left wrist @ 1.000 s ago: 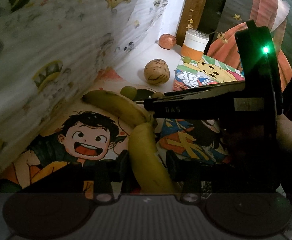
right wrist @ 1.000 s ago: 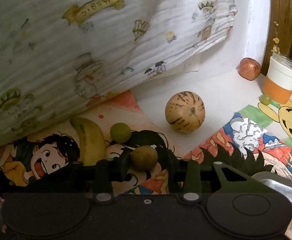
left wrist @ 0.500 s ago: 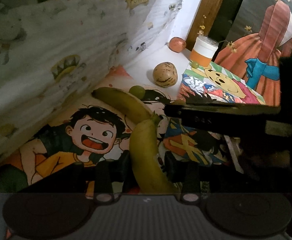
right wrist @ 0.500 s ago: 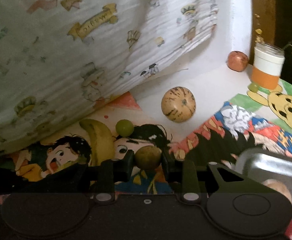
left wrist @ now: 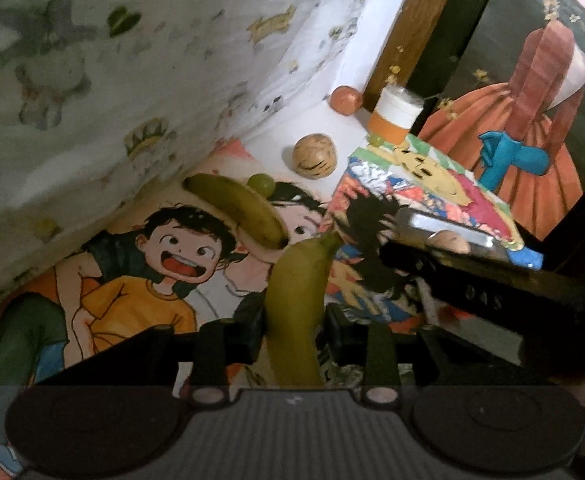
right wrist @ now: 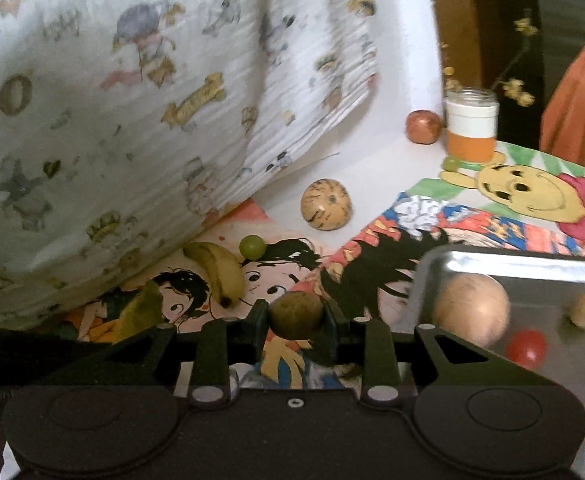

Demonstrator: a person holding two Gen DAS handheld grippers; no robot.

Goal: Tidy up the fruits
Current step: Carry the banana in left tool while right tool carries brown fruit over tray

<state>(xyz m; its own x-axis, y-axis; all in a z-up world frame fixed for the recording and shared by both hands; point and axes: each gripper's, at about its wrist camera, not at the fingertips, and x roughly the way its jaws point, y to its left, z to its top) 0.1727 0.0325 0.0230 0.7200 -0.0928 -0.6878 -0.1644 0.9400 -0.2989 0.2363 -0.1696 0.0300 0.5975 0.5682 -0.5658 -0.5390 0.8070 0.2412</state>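
My left gripper (left wrist: 294, 328) holds a greenish banana (left wrist: 296, 288), its jaws closing tight on the middle, the stem end pointing away. A second banana (left wrist: 240, 208) and a green grape (left wrist: 261, 184) lie on the cartoon mat beyond. My right gripper (right wrist: 295, 318) is shut on a small round brown-green fruit (right wrist: 296, 314), held above the mat just left of a metal tray (right wrist: 532, 264). In the tray lie a peach-coloured round fruit (right wrist: 470, 310), a red cherry tomato (right wrist: 526, 348) and a small tan fruit (right wrist: 584, 309).
A striped round melon (right wrist: 326, 206), a red apple (right wrist: 423, 126), an orange-and-white jar (right wrist: 470, 130) and a small grape (right wrist: 450, 163) sit farther back. Printed cloth (right wrist: 132, 120) hangs along the left. The right gripper's black body (left wrist: 472, 292) crosses the left wrist view.
The left jaws have closed on the banana and raised it slightly. The right gripper has carried its round fruit to the right, so the tray has come into its view.
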